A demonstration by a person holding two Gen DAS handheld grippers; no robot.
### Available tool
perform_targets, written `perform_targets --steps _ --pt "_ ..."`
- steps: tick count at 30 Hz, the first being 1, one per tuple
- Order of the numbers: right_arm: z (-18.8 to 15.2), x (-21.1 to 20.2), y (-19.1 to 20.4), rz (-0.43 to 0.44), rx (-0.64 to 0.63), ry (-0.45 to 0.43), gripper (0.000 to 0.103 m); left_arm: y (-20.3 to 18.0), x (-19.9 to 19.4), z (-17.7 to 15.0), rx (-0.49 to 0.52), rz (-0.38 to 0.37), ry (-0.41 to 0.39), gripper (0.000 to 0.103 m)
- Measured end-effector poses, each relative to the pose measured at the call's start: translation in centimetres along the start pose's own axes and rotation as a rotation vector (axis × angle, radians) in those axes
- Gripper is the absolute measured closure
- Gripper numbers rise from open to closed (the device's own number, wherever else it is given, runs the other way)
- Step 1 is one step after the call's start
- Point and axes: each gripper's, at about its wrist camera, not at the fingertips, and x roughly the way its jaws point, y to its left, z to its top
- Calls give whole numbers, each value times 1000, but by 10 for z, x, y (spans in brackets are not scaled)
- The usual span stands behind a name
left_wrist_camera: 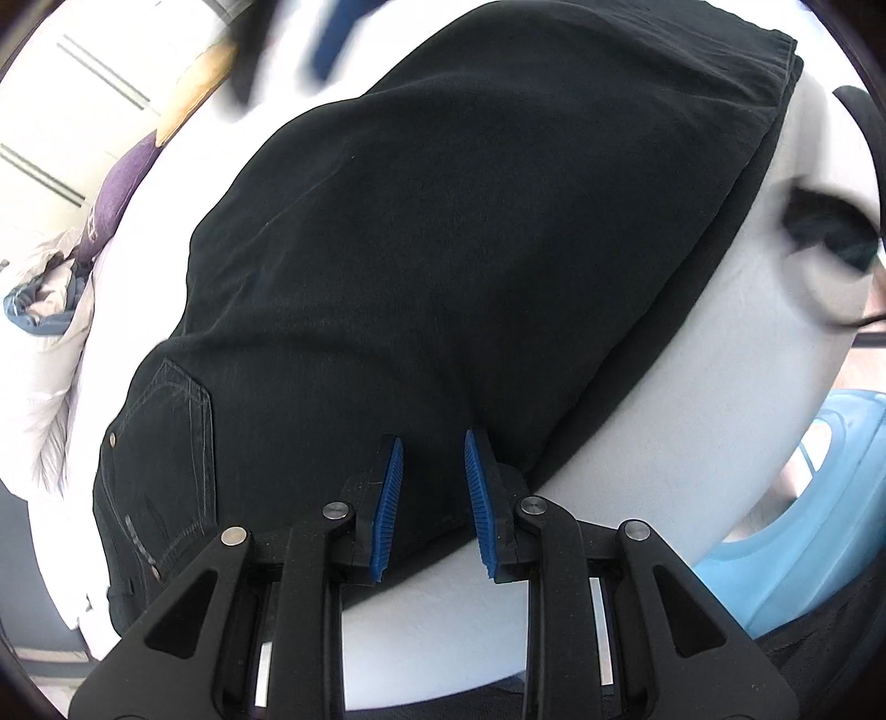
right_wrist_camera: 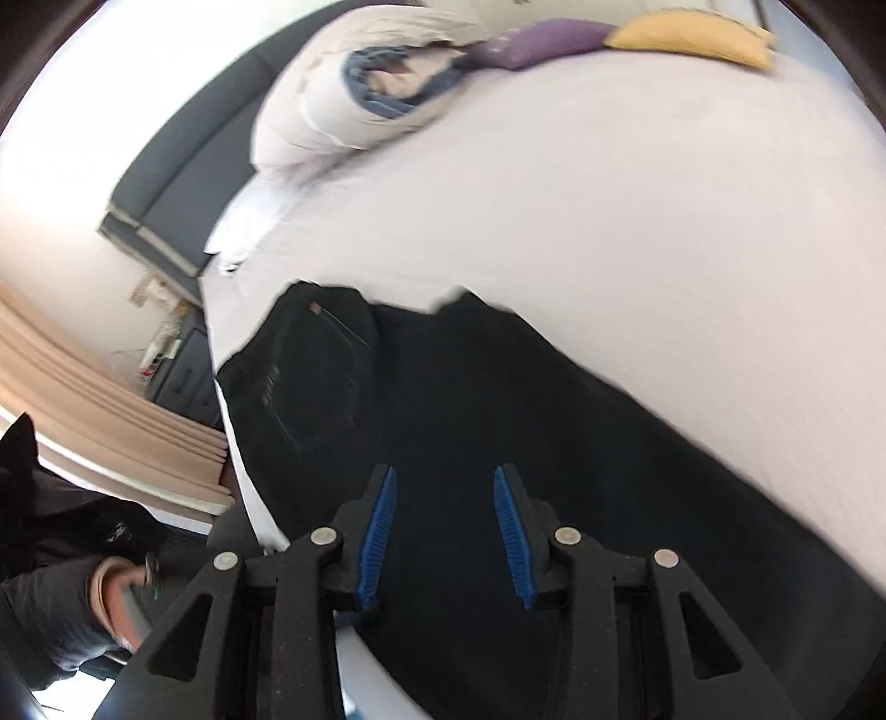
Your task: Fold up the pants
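Observation:
Black pants (left_wrist_camera: 443, 249) lie folded lengthwise on a white bed sheet (left_wrist_camera: 720, 387), back pocket (left_wrist_camera: 171, 432) at the lower left and hem at the upper right. My left gripper (left_wrist_camera: 432, 443) is shut on a bunched fold of the fabric at the pants' near edge, which fills the gap between its blue pads. In the right wrist view the pants (right_wrist_camera: 443, 387) run from the pocket (right_wrist_camera: 310, 376) down to the lower right. My right gripper (right_wrist_camera: 443, 476) hovers over them, open, with nothing pinched between its pads.
A rumpled white duvet (right_wrist_camera: 332, 111), a purple cushion (right_wrist_camera: 548, 39) and a yellow cushion (right_wrist_camera: 692, 36) lie at the far end of the bed sheet (right_wrist_camera: 609, 221). A pale blue plastic object (left_wrist_camera: 803, 526) sits beside the bed. A person's sleeve (right_wrist_camera: 50, 615) shows at the lower left.

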Motion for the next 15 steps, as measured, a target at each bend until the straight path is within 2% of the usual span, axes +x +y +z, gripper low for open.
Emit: perform_targets --steps 1,5,6,7,8,9,10,11,13,14,15 --pt "11 15 4 13 -19 -2 63 2 3 11 -11 -2 -2 80" --pt "42 74 -1 112 30 30 63 6 6 5 -37 -1 -7 80" --pt "46 91 -2 106 40 51 63 6 7 5 -33 4 -6 80" --pt "49 107 -6 46 39 76 64 3 6 5 -31 9 -6 80" --pt "52 116 -13 -6 44 90 71 3 6 5 -32 9 -6 80" --pt "53 118 -26 -5 78 79 92 4 6 4 -40 3 -8 80" --pt "55 113 -42 7 140 48 100 6 9 5 -52 -6 -9 80" --pt "59 108 -58 -20 209 2 103 8 10 5 -67 -16 -11 80" --pt "57 83 -86 -131 318 -100 99 10 10 3 -87 -26 -16 80" --pt "55 72 -92 -114 346 -123 96 9 11 3 -90 -27 -18 80" --pt "54 64 -89 -72 337 -128 88 9 12 4 -92 -27 -20 80"
